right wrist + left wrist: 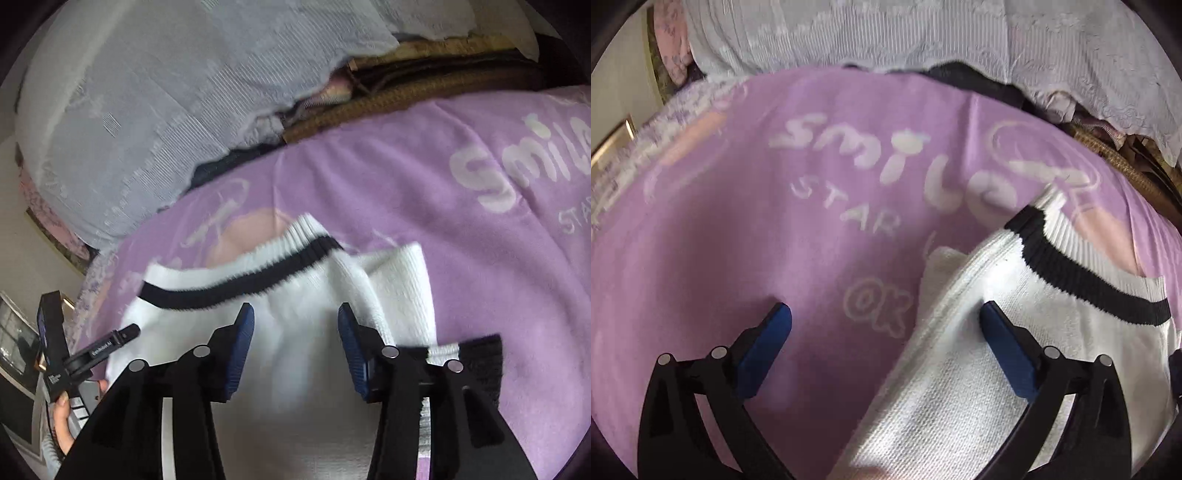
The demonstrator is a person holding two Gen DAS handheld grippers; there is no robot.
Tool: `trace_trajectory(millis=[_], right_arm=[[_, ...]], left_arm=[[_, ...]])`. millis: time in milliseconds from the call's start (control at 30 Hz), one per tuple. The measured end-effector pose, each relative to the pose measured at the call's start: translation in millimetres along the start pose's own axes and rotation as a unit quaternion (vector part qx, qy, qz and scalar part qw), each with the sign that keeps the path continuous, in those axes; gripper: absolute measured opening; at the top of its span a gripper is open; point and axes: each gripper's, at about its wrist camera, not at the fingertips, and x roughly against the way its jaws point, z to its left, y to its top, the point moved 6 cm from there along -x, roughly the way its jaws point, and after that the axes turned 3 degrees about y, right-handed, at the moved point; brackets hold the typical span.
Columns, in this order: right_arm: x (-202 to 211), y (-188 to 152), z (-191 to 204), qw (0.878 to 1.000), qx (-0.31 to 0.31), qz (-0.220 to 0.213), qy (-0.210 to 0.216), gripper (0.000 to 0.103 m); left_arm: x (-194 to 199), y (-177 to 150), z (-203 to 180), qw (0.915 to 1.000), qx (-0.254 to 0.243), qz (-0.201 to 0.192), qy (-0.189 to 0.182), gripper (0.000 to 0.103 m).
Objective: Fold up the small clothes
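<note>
A small white knit garment (979,350) with a black band near its ribbed hem lies on a purple blanket (775,240) printed "smile STAR ok". My left gripper (886,314) is open above the garment's left edge, one finger over the blanket and one over the white knit. In the right wrist view the same garment (295,288) lies partly folded, a flap (402,284) turned over at the right. My right gripper (295,317) is open just above the white fabric, holding nothing.
White lace fabric (886,33) hangs behind the blanket. A brown woven edge (369,107) and dark cloth sit between them. The other handheld gripper and a hand (62,369) show at the lower left of the right wrist view.
</note>
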Motion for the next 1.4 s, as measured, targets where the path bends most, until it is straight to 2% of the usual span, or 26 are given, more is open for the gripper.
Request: trace_trajectory(millis=[33,100,233,400,433,533,567,600,700,767,800,900,1100,1167,1233,1300,1400], right_arm=[[5.2,0.5,0.3,1.000,-0.003,-0.003,-0.002,0.039],[21.8,1.9,4.7,1.000,-0.012,-0.019,0.017,0.040],[50.7,-4.4,4.7,0.999,-0.015,-0.041,0.017,0.044],[82.3,-25.4,-6.4,0.998,-0.039,-0.046,0.011,0.044],[86.8,-33.3,-7.3,0.998,-0.036,-0.042,0.011,0.045],[85.3,-61.9,-13.9,1.000,-0.026,-0.012,-0.003,0.050],[82.0,-68.3,-19.6,0.999,-0.023,-0.001,-0.026,0.052],[77.6,-72.6,-26.5,0.999,-0.037,0.017,-0.030,0.055],[102.9,-69.9,-31.8,0.997,-0.079,-0.018,0.001,0.055],[118.9,-74.7,-29.0,0.997,-0.075,-0.031,0.016,0.063],[121.9,-80.1,-30.4,0.996,-0.081,-0.028,0.019,0.068],[114.8,-94.6,-38.3,0.993,-0.113,-0.003,0.039,0.069],[90.7,-84.6,-42.2,0.990,-0.128,0.012,0.056,0.067],[77.8,-74.7,-43.0,0.990,-0.127,0.015,0.054,0.063],[64.9,-64.1,-47.4,0.987,-0.146,0.014,0.060,0.057],[54.3,-55.2,-48.9,0.985,-0.155,0.010,0.070,0.051],[45.5,-50.2,-44.1,0.987,-0.147,0.000,0.060,0.045]], left_arm=[[3.7,0.3,5.3,0.9996,0.022,0.000,-0.015,0.099],[21.8,2.8,7.7,0.9993,0.024,-0.013,-0.025,0.098],[68.8,-8.7,-5.2,0.9967,-0.004,-0.055,-0.059,0.098],[99.8,-53.2,-51.4,0.9907,-0.055,-0.051,-0.113,0.098],[98.9,-64.9,-63.5,0.9895,-0.078,-0.046,-0.112,0.098],[74.2,-95.3,-84.3,0.9883,-0.141,-0.040,-0.043,0.099],[71.5,-97.1,-85.0,0.9876,-0.140,-0.059,-0.040,0.099],[73.0,-97.0,-84.1,0.9880,-0.138,-0.058,-0.040,0.099],[90.9,-96.9,-73.4,0.9901,-0.118,-0.041,-0.064,0.098],[102.8,-101.8,-67.1,0.9907,-0.098,-0.044,-0.084,0.098],[105.3,-102.1,-66.1,0.9912,-0.093,-0.046,-0.082,0.098],[103.6,-95.7,-71.3,0.9933,-0.088,-0.046,-0.060,0.098],[78.8,-82.4,-90.7,0.9954,-0.083,-0.027,-0.039,0.098],[61.8,-82.2,-96.1,0.9957,-0.087,-0.024,-0.018,0.099],[57.4,-79.9,-100.6,0.9934,-0.103,-0.050,0.004,0.099],[57.7,-78.1,-101.4,0.9925,-0.109,-0.054,0.005,0.099],[56.5,-77.3,-101.3,0.9921,-0.111,-0.059,0.005,0.099]])
